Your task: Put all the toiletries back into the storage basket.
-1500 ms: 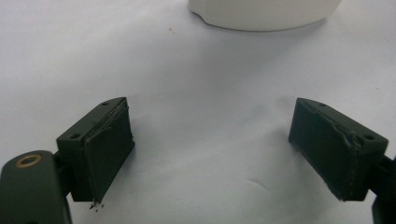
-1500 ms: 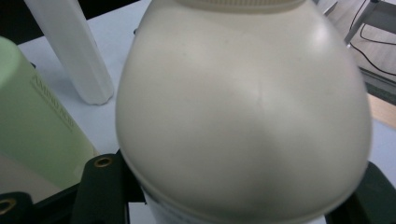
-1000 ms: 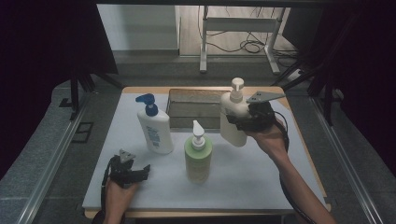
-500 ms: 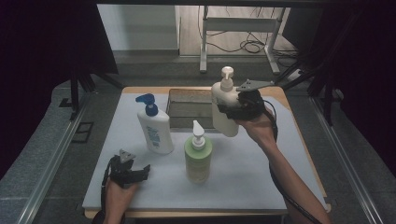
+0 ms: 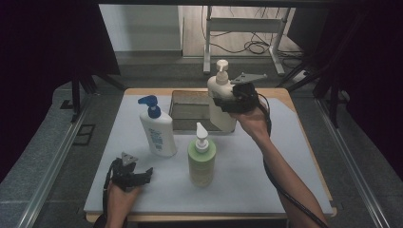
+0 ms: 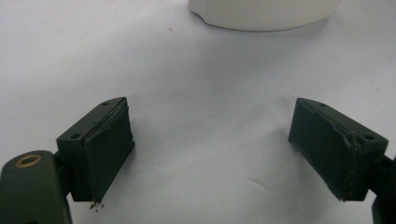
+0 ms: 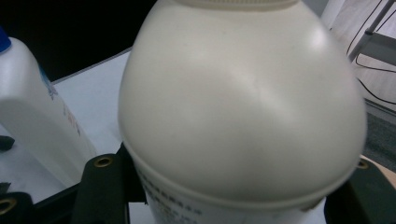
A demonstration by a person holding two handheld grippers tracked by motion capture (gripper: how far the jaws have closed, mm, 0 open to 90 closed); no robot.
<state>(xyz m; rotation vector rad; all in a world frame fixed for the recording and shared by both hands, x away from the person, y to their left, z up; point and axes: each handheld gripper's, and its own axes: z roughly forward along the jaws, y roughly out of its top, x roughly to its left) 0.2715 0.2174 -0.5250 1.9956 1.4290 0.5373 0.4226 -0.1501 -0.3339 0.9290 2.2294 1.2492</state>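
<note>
Jaws of the left gripper (image 5: pixel 142 175) are spread wide over the white mat (image 5: pixel 247 180) at the near left edge, with nothing between them; bare mat is seen between the pads in the left gripper view. Further in, a green bottle (image 5: pixel 201 161) is stood at the mat's middle, and a white bottle with a blue pump (image 5: pixel 157 128) just behind it to the left. Beyond, the cream bottle (image 5: pixel 219 102) is clamped in the right gripper (image 5: pixel 222 101), its jaws part-closed on the body, and is held upright over the right end of the dark tray (image 5: pixel 187 111) at the far edge. Whether its base is touching the tray cannot be told.
</note>
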